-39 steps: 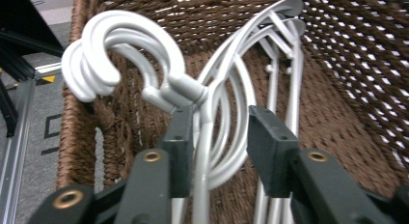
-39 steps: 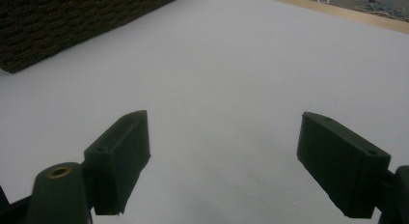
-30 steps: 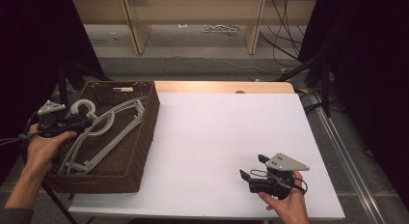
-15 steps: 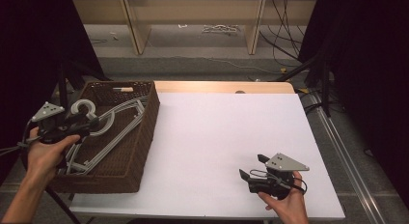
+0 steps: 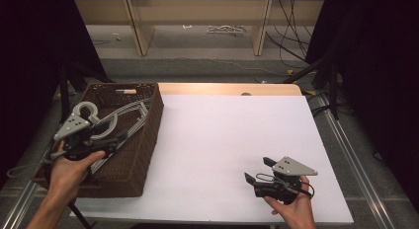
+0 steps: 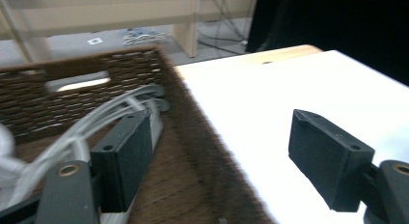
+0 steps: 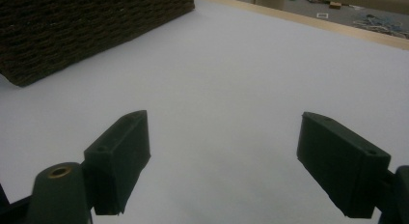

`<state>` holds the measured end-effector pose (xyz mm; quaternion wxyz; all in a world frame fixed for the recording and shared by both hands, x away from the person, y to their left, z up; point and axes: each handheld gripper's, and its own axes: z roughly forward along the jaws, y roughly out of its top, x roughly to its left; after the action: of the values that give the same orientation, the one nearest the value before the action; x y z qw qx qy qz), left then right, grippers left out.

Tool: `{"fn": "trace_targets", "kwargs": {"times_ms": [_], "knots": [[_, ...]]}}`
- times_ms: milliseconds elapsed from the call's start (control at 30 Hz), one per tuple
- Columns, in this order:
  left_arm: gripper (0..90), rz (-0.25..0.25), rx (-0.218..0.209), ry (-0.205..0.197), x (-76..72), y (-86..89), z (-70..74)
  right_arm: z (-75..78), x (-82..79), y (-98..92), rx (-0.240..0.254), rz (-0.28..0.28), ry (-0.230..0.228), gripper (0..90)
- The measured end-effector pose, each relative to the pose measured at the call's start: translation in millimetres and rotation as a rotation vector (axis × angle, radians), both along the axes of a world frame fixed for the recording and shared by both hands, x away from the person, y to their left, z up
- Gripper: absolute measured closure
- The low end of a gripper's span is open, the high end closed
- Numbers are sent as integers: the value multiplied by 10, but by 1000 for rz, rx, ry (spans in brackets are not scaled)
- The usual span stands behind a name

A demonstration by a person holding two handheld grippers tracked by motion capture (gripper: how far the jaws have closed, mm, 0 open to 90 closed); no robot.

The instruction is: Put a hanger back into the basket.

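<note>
White worktop point(image 5: 232, 140) unchanged. My left gripper point(image 5: 116, 140) has shifted right across the wicker basket point(image 5: 143, 155), fingers just been opening, now wide with nothing between them. Grey hangers point(image 5: 121, 118) lie in the basket beneath it. Right gripper point(image 5: 257, 172) hasn't moved, fingers wide, empty.

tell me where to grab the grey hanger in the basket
Likely best by a straight arm of the hanger, coming from above with the left gripper: it lies flat in the open-topped basket, whose walls block any side approach, and the arm is thin enough for the open jaws.
</note>
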<state>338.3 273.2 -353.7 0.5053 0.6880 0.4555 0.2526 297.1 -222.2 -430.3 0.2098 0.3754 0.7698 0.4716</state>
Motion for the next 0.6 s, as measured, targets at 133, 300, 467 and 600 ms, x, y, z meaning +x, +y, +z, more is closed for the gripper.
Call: {"fn": "trace_targets", "kwargs": {"times_ms": [133, 300, 467, 600], "knots": [[228, -42, -6, -15, -58, -200, -27, 2, 8, -4, 1, 14, 10, 201], [222, -91, -17, -27, -128, -392, -68, 1, 5, -4, 6, 12, 0, 201], [218, -131, -41, -42, -202, -521, -126, 8, -3, 2, 21, 7, -13, 201], [212, -152, -51, -51, -241, -581, -180, 12, -7, 15, 18, 12, -13, 201]]}}
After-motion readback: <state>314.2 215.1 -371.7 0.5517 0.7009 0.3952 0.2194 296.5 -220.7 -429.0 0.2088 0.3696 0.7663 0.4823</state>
